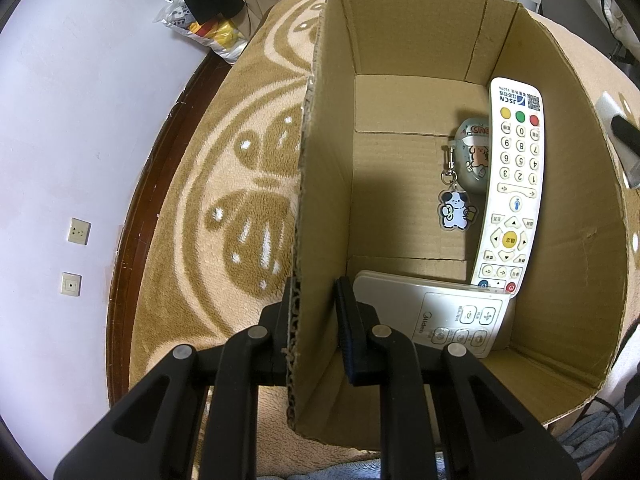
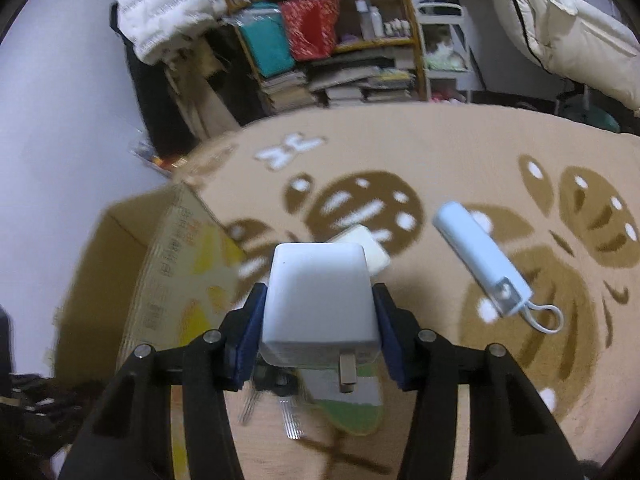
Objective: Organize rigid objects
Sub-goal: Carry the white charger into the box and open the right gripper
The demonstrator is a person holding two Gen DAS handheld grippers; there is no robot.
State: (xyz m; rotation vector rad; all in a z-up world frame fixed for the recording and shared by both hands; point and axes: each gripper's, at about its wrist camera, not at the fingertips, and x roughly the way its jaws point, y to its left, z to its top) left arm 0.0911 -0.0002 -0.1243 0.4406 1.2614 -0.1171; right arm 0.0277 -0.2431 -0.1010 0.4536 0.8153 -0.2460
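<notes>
My left gripper is shut on the left wall of the open cardboard box, one finger outside and one inside. Inside lie a long white remote, a flat Midea remote and an earbud case with a dog keychain. My right gripper is shut on a white power adapter, held above the rug with its metal prong toward the camera. The cardboard box stands to its left. On the rug lie a pale blue power bank and a flat white case.
A beige rug with brown leaf shapes covers the surface. A wall with outlets is on the left, cluttered shelves and hanging coats stand behind. A green-edged flat item and keys lie under the right gripper.
</notes>
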